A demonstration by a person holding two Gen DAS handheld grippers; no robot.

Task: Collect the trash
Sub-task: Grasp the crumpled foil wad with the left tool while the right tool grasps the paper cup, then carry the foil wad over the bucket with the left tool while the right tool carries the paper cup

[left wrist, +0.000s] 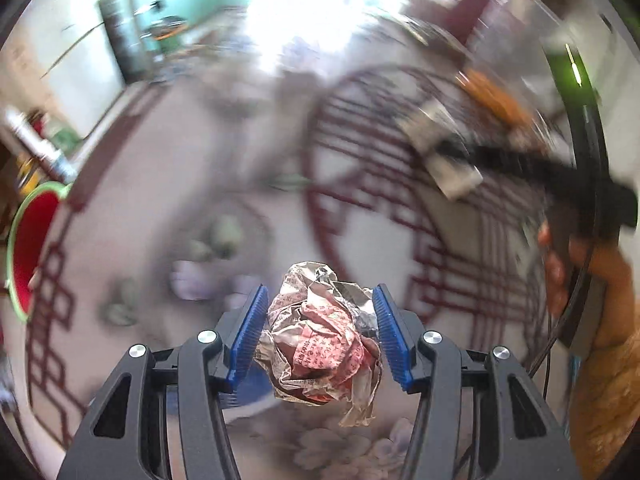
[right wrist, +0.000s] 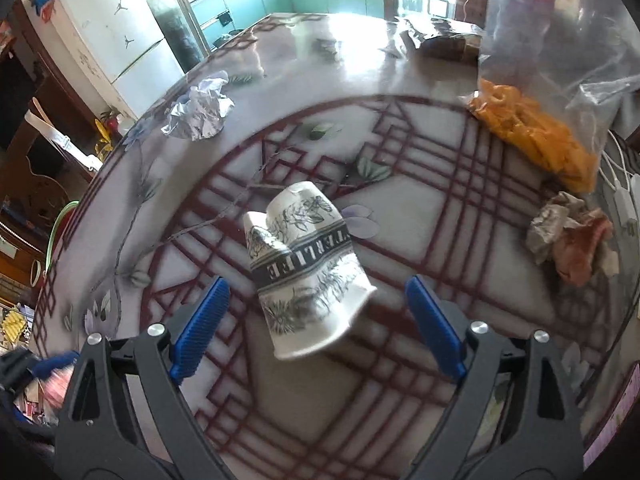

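My left gripper [left wrist: 320, 290] is shut on a crumpled pink and silver wrapper [left wrist: 320, 340], its blue pads [left wrist: 250, 332] pressing both sides, and holds it above the patterned table [left wrist: 168, 208]. My right gripper [right wrist: 318, 280] is open over a crushed white paper cup [right wrist: 304, 264] with dark flower print, which lies on its side on the table [right wrist: 420, 232] between the spread fingers, untouched. A ball of silver foil [right wrist: 200, 110] lies at the far left of the table and another crumpled wrapper [right wrist: 572, 240] at the right. The left wrist view is blurred.
A clear bag of orange snacks [right wrist: 532, 136] and white cables [right wrist: 620, 184] lie at the table's right. A green-rimmed red bin [left wrist: 28, 248] stands off the left edge. A hand [left wrist: 560, 272] on the other gripper shows at the right. A fridge [right wrist: 116, 40] stands behind.
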